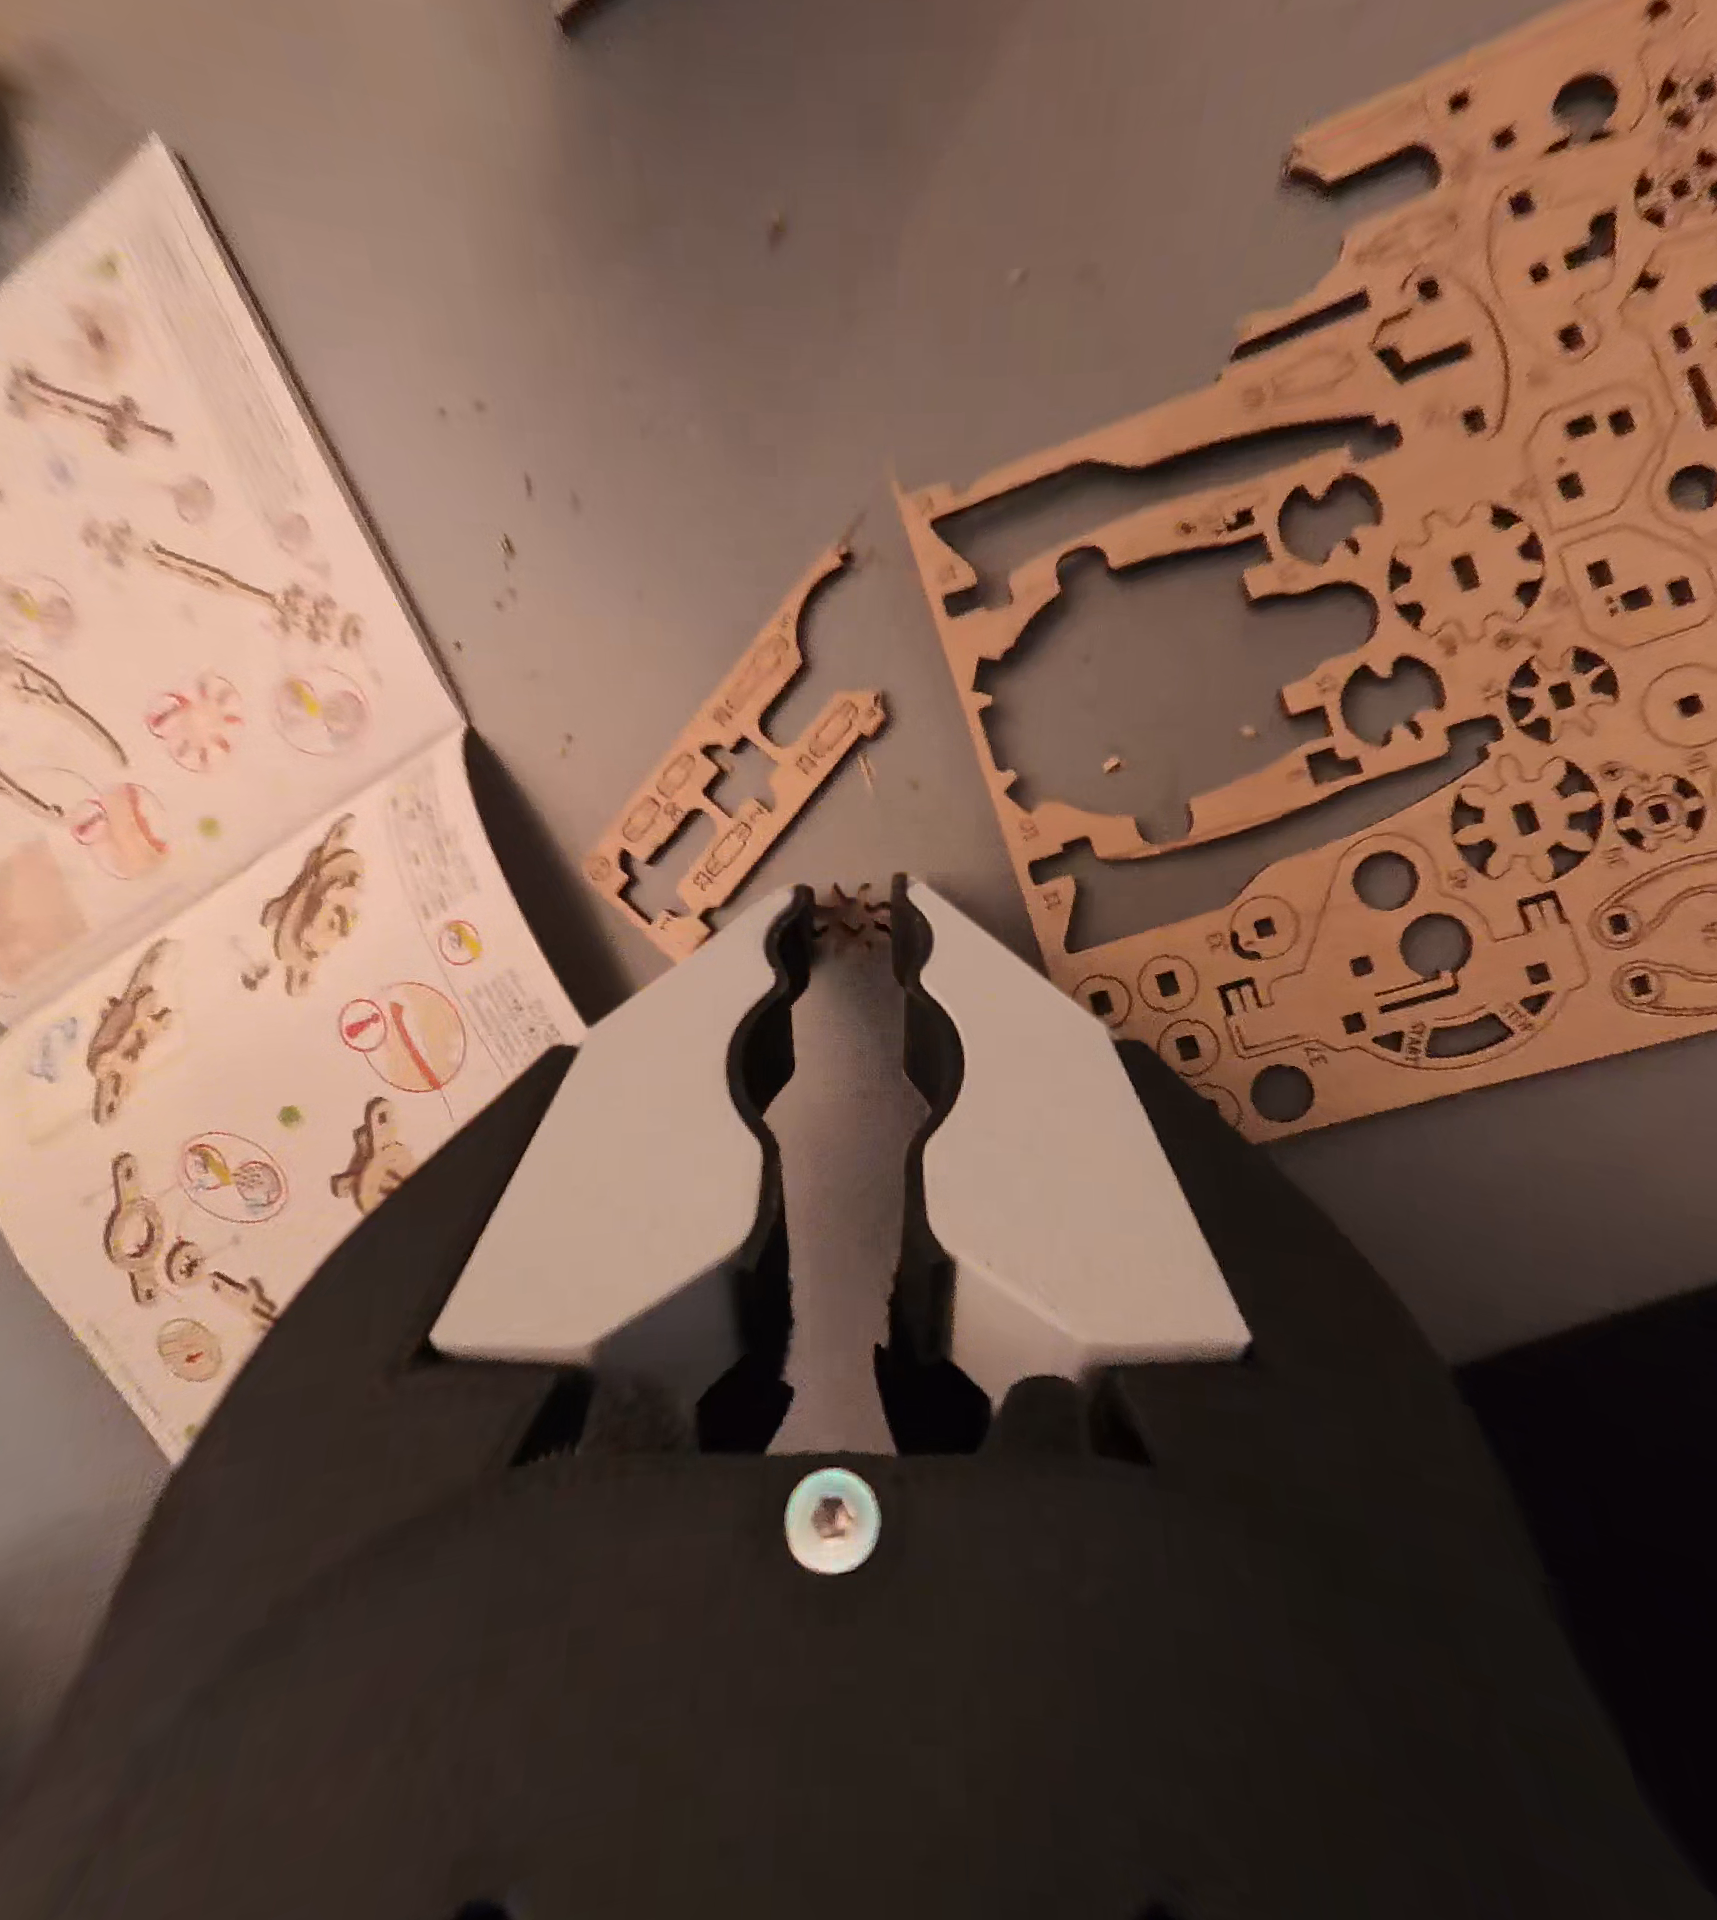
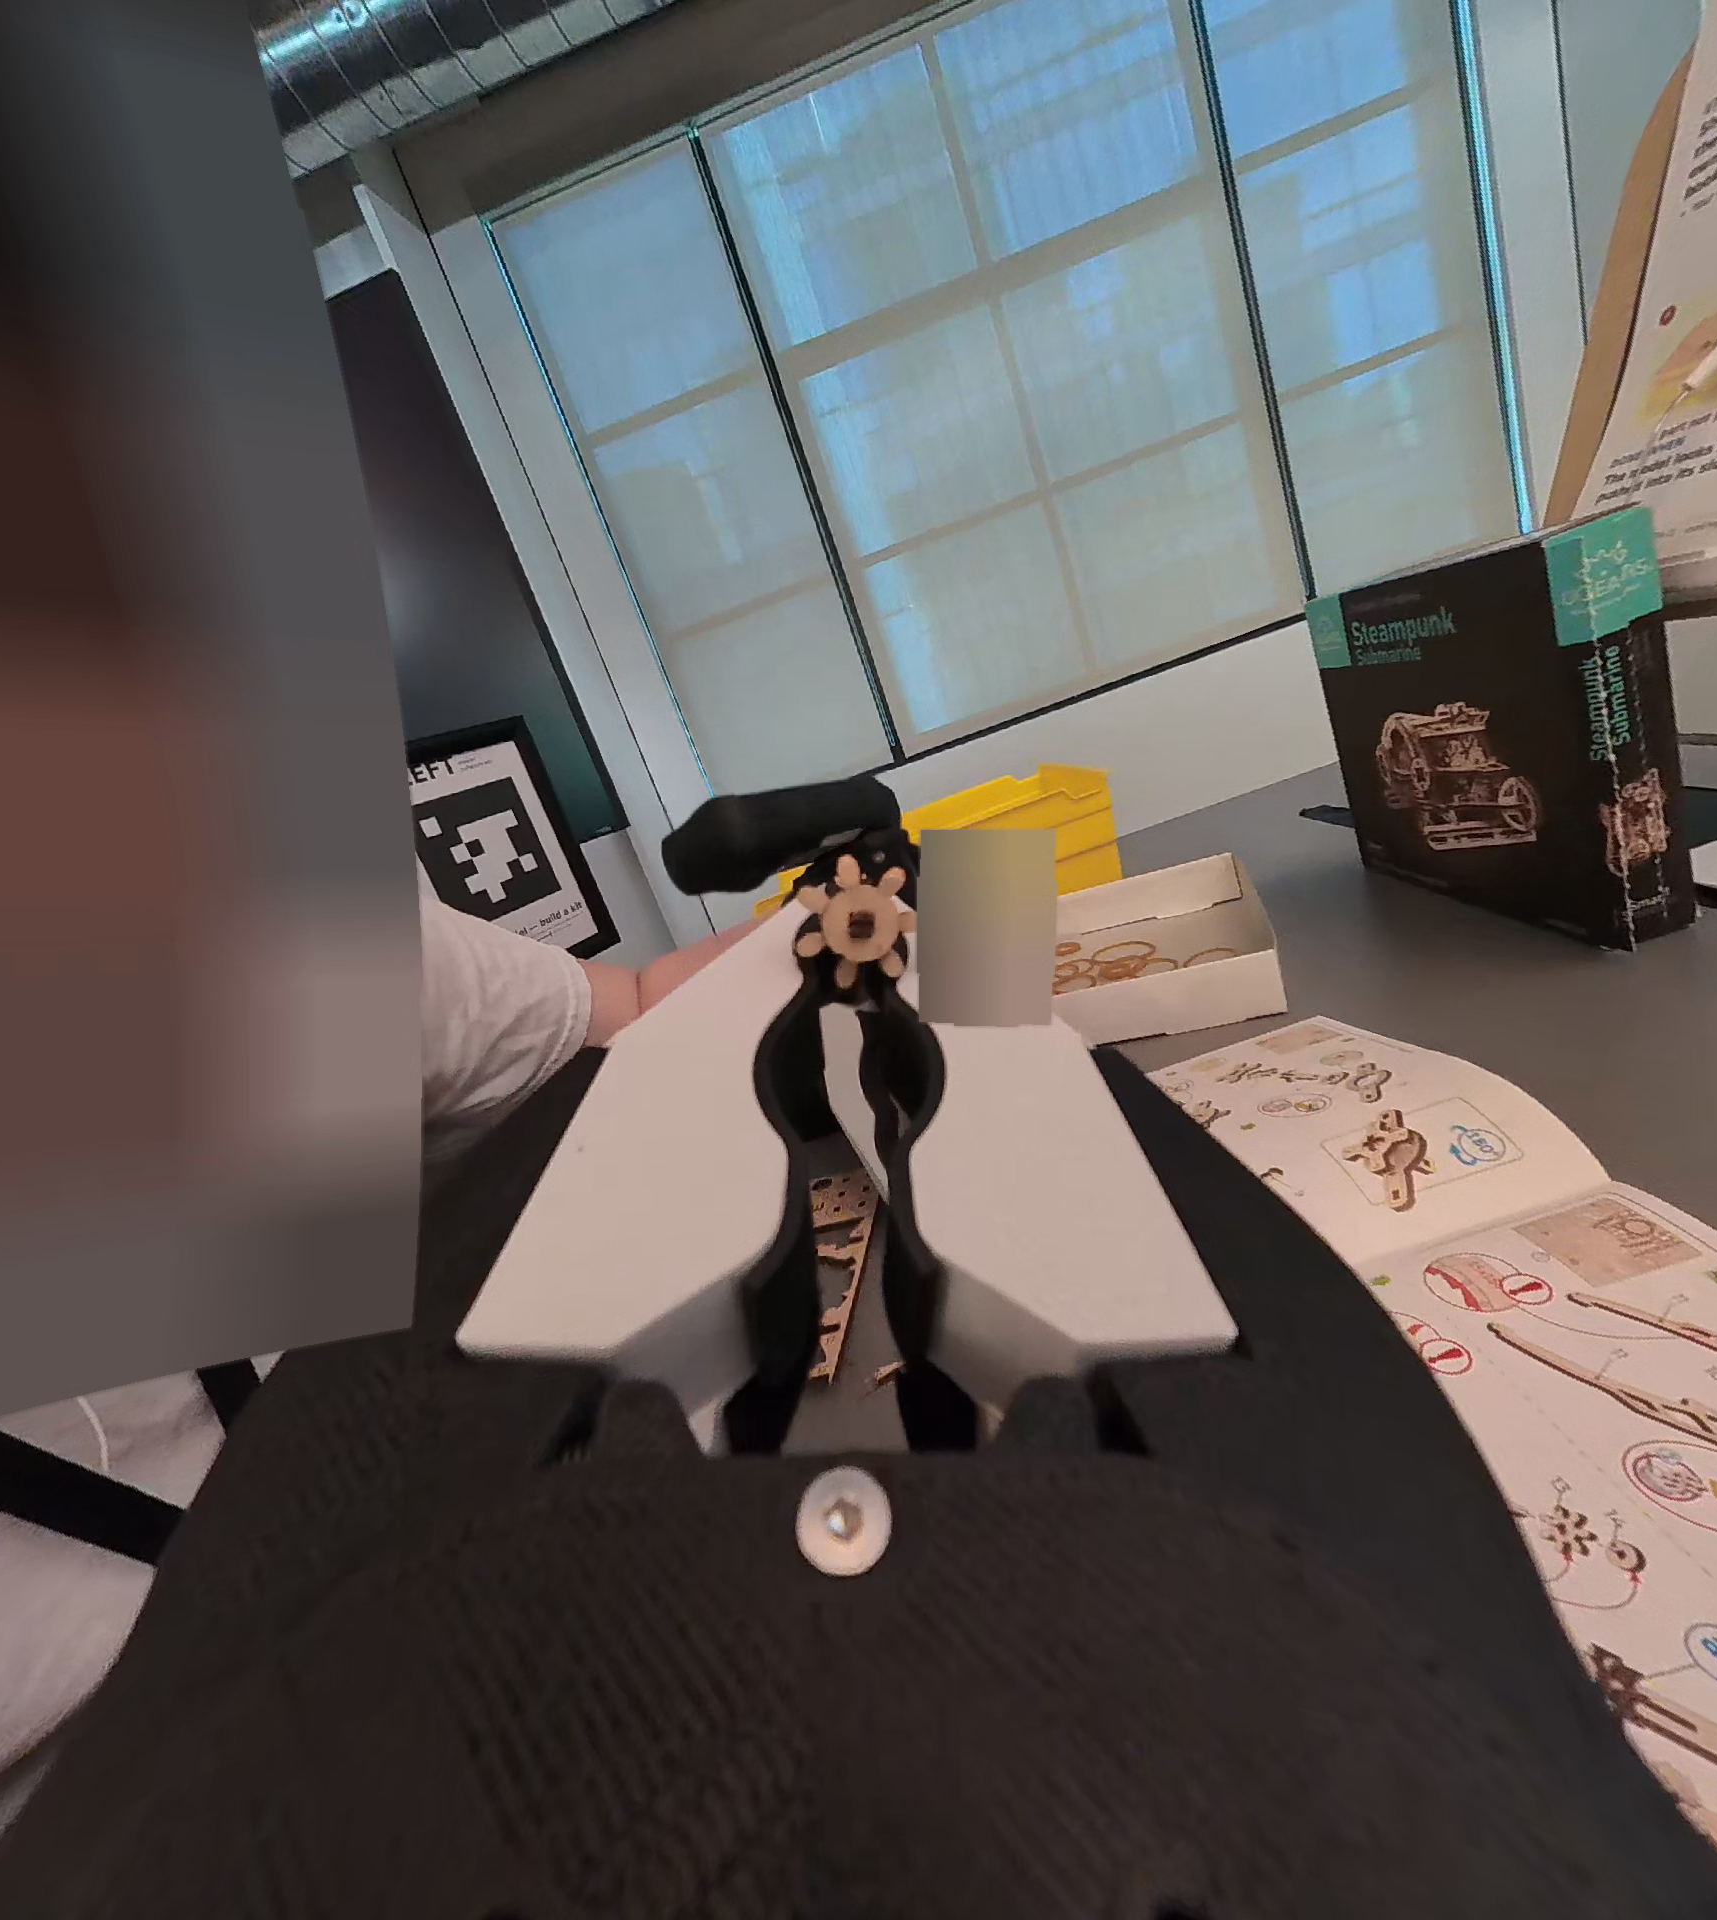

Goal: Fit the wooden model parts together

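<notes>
In the left wrist view my left gripper points down at the grey table, shut on a small dark wooden gear at its tips. A wooden parts sheet with many cut-outs lies to the right, and a small offcut piece lies just beyond the tips. In the right wrist view my right gripper is shut on a small pale wooden gear with a round hub, held up facing the camera. A black part shows right behind it; I cannot tell what it is.
An open instruction booklet lies left of the sheet and shows in the right wrist view too. Farther back stand a black kit box, a yellow bin, a white tray of rings and a marker sign. A person's arm is at the left. The grippers' ends are close to 20 cm from one another.
</notes>
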The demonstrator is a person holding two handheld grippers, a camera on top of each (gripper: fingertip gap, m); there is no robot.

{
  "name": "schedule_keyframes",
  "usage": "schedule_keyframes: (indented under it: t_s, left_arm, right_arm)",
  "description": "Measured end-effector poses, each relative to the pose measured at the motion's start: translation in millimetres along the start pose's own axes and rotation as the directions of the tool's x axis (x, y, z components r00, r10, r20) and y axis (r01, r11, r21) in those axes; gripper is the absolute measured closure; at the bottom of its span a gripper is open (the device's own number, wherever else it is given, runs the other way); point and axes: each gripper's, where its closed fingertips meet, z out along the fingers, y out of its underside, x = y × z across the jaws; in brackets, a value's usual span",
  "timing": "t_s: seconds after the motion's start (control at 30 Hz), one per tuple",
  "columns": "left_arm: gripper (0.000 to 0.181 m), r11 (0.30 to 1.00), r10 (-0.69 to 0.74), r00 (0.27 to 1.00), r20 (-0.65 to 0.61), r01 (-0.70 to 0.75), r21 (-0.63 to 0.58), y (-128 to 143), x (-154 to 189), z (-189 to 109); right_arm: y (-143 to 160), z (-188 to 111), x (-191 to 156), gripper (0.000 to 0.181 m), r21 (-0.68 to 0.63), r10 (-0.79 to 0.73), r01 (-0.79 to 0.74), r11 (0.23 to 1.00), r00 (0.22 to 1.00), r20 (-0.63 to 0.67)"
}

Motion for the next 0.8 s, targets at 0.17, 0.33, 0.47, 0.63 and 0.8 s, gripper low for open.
schedule_keyframes:
  t_s: [0.17,0.33,0.47,0.63,0.8]
  left_arm:
    - [0.168,1.0,-0.003,1.0,-0.019,0.002,-0.03,2,4,-1]
    - [0.16,0.999,-0.039,0.998,-0.04,0.038,-0.015,-3,7,-2]
    - [0.153,0.997,-0.059,0.998,-0.008,0.059,0.048,-14,0,-13]
    - [0.158,0.854,-0.201,0.972,0.125,0.111,0.509,-81,-39,-67]
    - [0.16,0.731,-0.359,0.922,0.142,0.184,0.657,-112,-58,-79]
  right_arm:
    - [1,0,0,0.181,0.0,0.01,-0.01,1.0,1.0,0.003]
    - [3,1,-1,0.181,-0.007,0.009,-0.009,1.0,1.0,0.008]
    - [4,2,-1,0.181,-0.014,0.008,-0.008,1.0,1.0,0.008]
    - [10,8,-6,0.181,-0.04,-0.044,0.044,0.998,0.999,0.002]
    - [19,17,-13,0.18,-0.071,-0.089,0.09,0.993,0.996,0.01]
